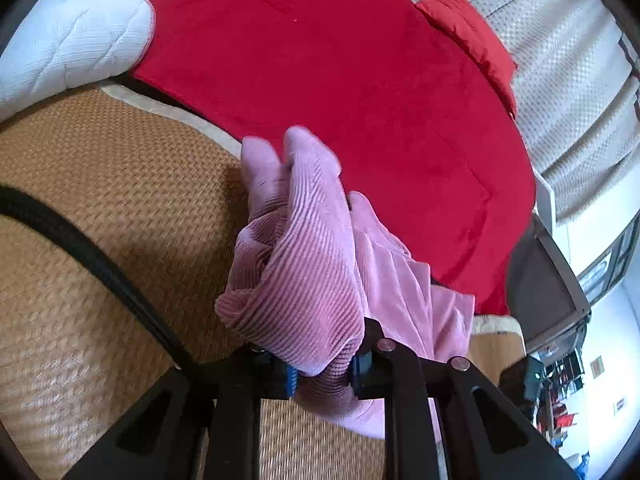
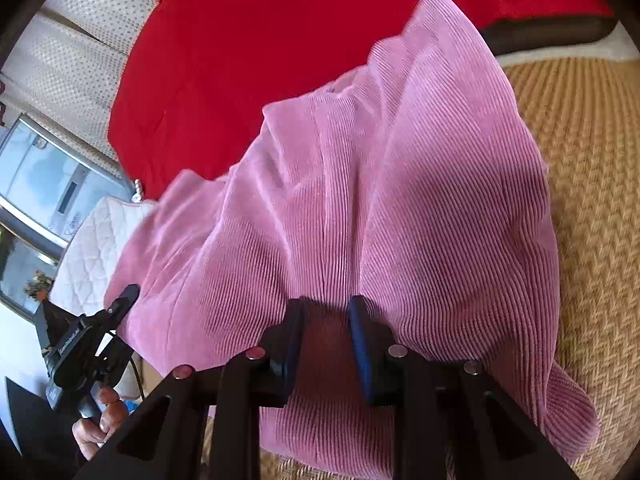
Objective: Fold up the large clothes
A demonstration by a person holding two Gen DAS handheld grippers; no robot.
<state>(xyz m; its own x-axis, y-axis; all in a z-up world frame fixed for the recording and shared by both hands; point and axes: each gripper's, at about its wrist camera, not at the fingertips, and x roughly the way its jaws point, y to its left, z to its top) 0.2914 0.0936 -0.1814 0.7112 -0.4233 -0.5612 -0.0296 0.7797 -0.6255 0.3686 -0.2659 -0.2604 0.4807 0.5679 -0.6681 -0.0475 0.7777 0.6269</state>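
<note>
The pink ribbed garment (image 2: 360,184) is bunched and lifted over the woven mat (image 1: 100,208), not laid flat, so by the look of it the folding is at an early stage: no neat fold or squared edge shows anywhere.

The left gripper (image 1: 322,376) is clenched on a gathered wad of the garment, with cloth spilling above and below its blue pads (image 1: 290,378). The right gripper (image 2: 326,344) likewise pinches a ridge of the same cloth, which drapes away from it in deep wrinkles. In the right wrist view the other tool sits at the garment's lower left edge, with a hand (image 2: 98,420) on its handle.

Beyond the garment lies a red blanket (image 1: 340,72), with a white quilted pillow (image 1: 68,40) at the far corner of the mat.

Left to do, as I judge it: spread the piece out on the mat, smooth it, then bring the halves together. All folds are yet to be made.
</note>
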